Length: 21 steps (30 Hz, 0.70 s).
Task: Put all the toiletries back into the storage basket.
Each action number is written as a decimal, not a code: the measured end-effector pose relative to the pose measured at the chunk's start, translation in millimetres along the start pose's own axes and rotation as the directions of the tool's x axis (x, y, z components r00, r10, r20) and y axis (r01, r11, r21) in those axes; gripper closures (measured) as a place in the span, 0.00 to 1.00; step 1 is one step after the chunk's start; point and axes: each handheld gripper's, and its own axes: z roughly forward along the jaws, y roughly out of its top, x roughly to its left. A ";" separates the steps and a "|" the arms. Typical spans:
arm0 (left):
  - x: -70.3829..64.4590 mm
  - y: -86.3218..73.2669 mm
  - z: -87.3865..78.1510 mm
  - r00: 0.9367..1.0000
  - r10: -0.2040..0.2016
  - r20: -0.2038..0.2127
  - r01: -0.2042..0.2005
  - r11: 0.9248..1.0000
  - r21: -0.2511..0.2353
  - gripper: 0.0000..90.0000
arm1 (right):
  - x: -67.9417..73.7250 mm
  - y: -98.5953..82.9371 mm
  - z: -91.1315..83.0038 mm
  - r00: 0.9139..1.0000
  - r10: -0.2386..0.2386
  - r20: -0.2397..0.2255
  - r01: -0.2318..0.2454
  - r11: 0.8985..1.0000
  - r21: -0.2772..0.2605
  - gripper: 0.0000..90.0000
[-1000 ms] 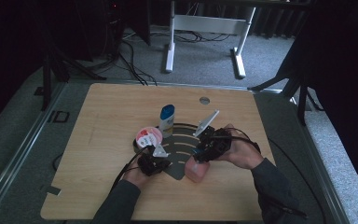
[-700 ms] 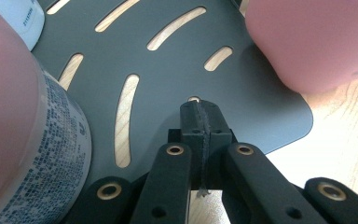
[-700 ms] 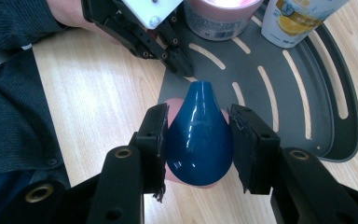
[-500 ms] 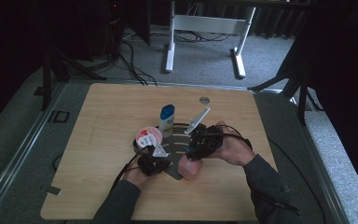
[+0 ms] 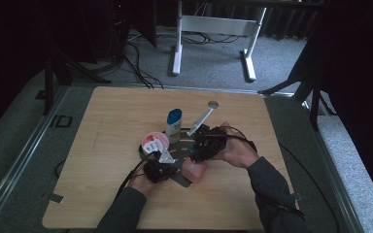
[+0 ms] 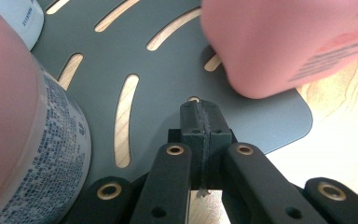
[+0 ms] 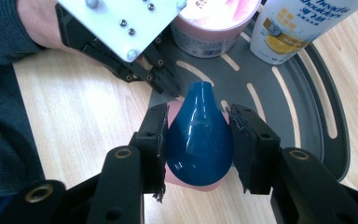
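Right hand-held gripper [image 7: 198,140]: I have it clamped on the blue cap [image 7: 199,133] of the pink bottle [image 5: 194,170].
Left hand-held gripper [image 6: 200,123]: closed, pinching the dark slotted tray's [image 6: 158,74] edge.
Pink bottle: standing beneath my right hand-held gripper, just ahead of the left one.
Pink tub [image 5: 154,142]: on the tray, beside my left hand-held gripper.

The high view looks forward and down from above the person's side onto the light wooden table [image 5: 102,145], from well off. The left gripper view rides close, looking along its jaws low over the dark slotted metal tray [image 6: 158,70]. The right gripper view looks down past its jaws, also near. All three share that tray [image 7: 307,93] [image 5: 182,148].
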 end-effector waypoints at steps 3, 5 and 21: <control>0.1 -0.1 0.1 1.000 0.000 0.002 0.000 1.000 -0.001 1.00 | -2.5 3.0 1.5 1.000 0.004 0.005 -0.004 1.000 -0.001 0.65; 0.0 -0.2 0.1 1.000 -0.002 0.002 0.002 1.000 -0.002 1.00 | -3.8 4.7 2.3 1.000 0.007 0.007 -0.007 1.000 -0.003 0.65; 0.1 -0.3 0.1 1.000 -0.003 0.005 0.003 1.000 -0.003 1.00 | -18.9 12.7 9.0 0.999 0.041 0.022 -0.041 0.999 -0.012 0.65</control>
